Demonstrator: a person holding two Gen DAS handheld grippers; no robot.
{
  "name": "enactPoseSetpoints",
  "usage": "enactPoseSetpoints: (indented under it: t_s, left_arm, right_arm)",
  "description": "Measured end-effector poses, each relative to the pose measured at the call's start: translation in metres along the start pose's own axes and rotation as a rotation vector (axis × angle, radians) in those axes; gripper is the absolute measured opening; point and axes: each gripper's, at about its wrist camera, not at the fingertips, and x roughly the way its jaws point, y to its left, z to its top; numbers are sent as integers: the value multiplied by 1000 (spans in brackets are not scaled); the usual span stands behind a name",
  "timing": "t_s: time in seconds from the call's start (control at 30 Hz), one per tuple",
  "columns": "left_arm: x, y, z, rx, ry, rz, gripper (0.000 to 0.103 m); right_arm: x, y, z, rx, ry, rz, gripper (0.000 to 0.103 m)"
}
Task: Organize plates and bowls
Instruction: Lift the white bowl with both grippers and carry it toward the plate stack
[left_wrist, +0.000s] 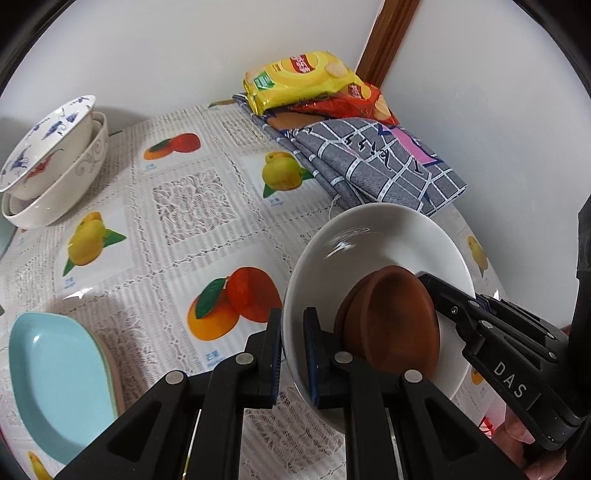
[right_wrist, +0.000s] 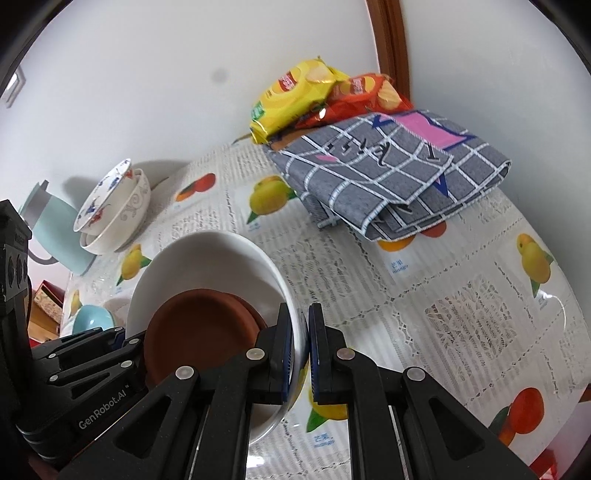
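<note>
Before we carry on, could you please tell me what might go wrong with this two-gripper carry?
1. The brown clay saucers lie loose in the tilted white ceramic plate and could slide out.
2. The left gripper and right gripper pinch only opposite rim edges; uneven motion could slip the plate.

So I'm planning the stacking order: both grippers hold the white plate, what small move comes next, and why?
Probably carry the round white ceramic plate level toward the flat light-blue dish. The left gripper and right gripper clamp opposite rims, and two loose brown clay saucers inside could slide.
</note>
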Motion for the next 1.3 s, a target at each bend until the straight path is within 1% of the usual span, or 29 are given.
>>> enactPoseSetpoints:
  t_s: [0.4, 0.9, 1.3]
  left_arm:
    - [-28, 11, -5, -17, -29, 5, 11]
    - [-53, 41, -21, -98, -53, 51, 11]
    - [-69, 60, -33, -125, -68, 87, 11]
  right_arm:
    - [-21, 23, 0, -20, -30, 12, 9]
    - [-23, 57, -3, -81, -16, 68, 9]
    - [-25, 82, -9, -110, -15, 104, 9]
